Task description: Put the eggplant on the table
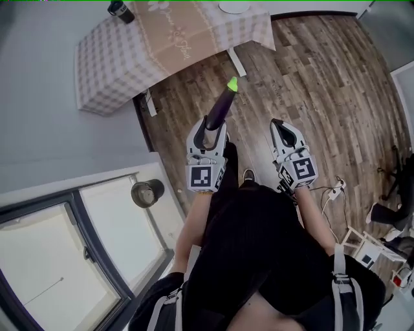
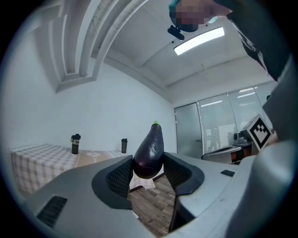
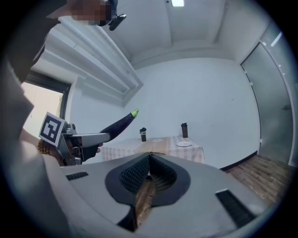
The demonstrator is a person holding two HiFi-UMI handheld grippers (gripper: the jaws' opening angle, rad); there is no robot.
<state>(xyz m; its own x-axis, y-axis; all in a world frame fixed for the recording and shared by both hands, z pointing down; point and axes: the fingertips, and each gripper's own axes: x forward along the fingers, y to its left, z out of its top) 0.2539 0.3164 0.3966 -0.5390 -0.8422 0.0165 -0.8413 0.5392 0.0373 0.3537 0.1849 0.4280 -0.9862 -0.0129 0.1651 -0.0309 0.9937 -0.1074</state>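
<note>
Item: eggplant point(image 1: 220, 106), glossy and probably slippery, light, firm yet bruisable, best held at its bulbous end, where the left gripper point(image 1: 208, 129) clasped it, tip toward one o'clock, table point(image 1: 116, 58) at eleven o'clock; right gripper point(image 1: 283, 129) closed, empty.

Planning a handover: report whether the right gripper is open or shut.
Shut. The right gripper shows its jaw tips meeting, nothing between them.

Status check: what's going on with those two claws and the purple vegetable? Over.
Left gripper shut on eggplant, stem end forward. Right gripper shut, empty. Table ahead, not reached; bottle and plate on it.
</note>
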